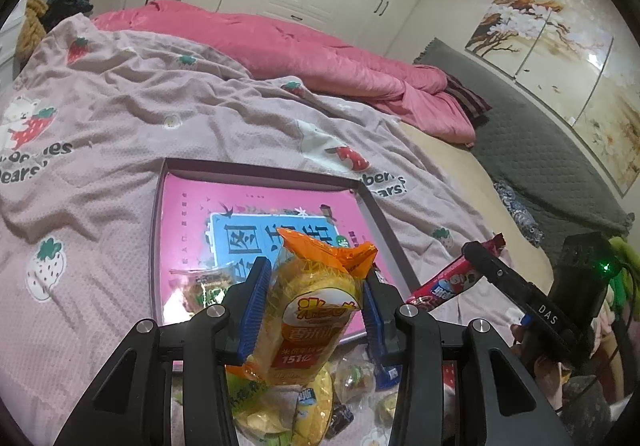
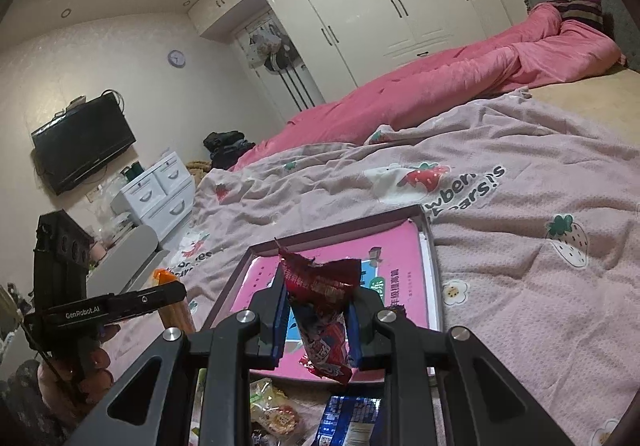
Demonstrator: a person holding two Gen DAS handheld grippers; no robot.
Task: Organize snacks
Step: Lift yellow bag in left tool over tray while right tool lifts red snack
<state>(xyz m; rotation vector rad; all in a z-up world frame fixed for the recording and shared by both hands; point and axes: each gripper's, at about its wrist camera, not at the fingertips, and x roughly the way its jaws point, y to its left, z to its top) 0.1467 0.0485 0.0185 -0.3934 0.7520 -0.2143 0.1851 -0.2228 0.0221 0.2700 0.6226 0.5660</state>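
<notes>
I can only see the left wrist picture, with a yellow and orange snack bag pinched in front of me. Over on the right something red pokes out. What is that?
Observer: A red snack packet, clamped upright in the right hand-held gripper.
Operator: Is it over the pink box?
Observer: Its top stands before the pink tray; whether it is over it I cannot tell.
Operator: Anything in the room I can't see?
Observer: A black television hangs on the wall, above white drawers.

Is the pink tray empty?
No, one small snack packet already lies in the tray, near its left side.
</notes>
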